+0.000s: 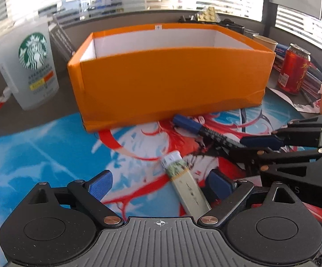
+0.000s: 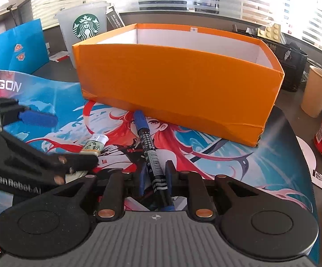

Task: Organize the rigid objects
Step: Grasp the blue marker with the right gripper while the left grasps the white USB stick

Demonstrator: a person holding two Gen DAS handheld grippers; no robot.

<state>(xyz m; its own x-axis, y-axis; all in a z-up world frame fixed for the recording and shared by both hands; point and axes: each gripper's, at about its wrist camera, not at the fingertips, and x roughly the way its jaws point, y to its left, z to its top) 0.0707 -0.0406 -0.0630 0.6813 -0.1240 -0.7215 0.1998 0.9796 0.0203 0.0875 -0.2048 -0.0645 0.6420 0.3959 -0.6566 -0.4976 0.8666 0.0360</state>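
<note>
On the printed desk mat (image 2: 227, 155), before the orange box (image 2: 172, 84), my right gripper (image 2: 155, 173) is clamped on a blue-capped marker (image 2: 148, 146). My left gripper (image 1: 161, 182) gapes wide around a pale tube (image 1: 183, 182), not touching it.

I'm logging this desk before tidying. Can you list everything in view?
box: 1, orange outside, white inside, centre of desk
marker: 1, black with blue cap, between right gripper's fingers
tube: 1, pale, white cap, on mat between left gripper's fingers
mat: 1, blue and red print, under the box
plastic cup: 1, translucent, green logo, left of box
paper cup: 1, beige, right of box
can: 1, red, right of box
left gripper: open
right gripper: shut on marker
</note>
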